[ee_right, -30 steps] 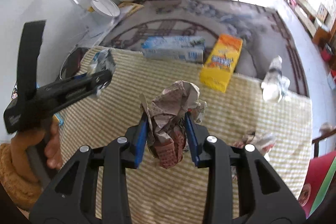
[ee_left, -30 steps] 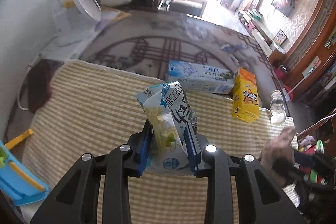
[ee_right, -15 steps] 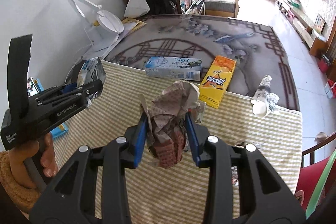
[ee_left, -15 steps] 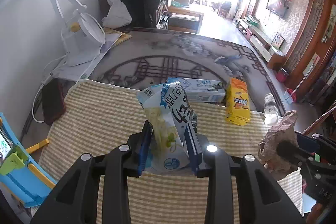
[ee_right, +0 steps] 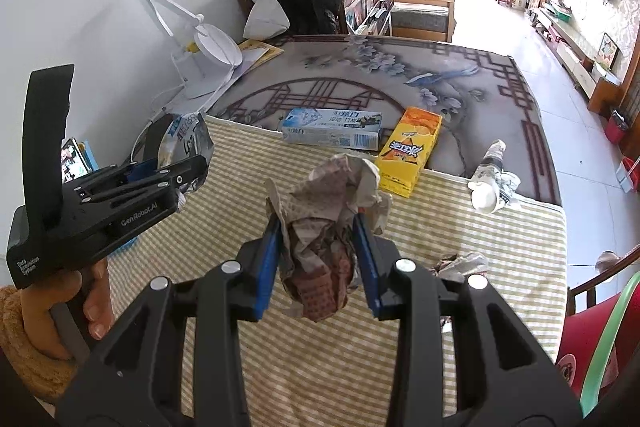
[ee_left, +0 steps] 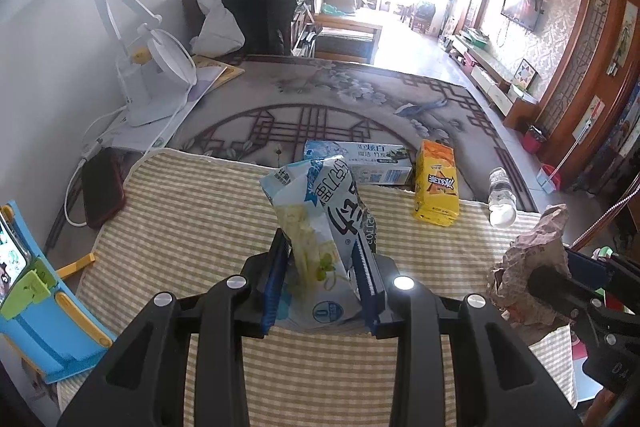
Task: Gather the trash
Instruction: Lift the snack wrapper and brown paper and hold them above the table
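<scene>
A striped cloth (ee_right: 400, 367) covers the table, bearing a yellow carton (ee_right: 410, 151), blue box (ee_right: 332, 135), bottle (ee_right: 490, 179) and crumpled wrapper (ee_right: 464, 263).

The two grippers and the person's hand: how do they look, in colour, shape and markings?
Both the left gripper and the right gripper are black, angular frames with silver round bolts and blue pads on the fingers. The left one's side carries white "GenRobot.AI" lettering and a tall black upright handle. The left hand is bare, with a fuzzy tan sleeve.

I can't see the snack bag's (ee_left: 320, 247) base behind my left gripper (ee_left: 322, 283); the phone (ee_left: 12, 259) is cut by the frame edge; the blue box's (ee_right: 332, 129) print is too small to read.
</scene>
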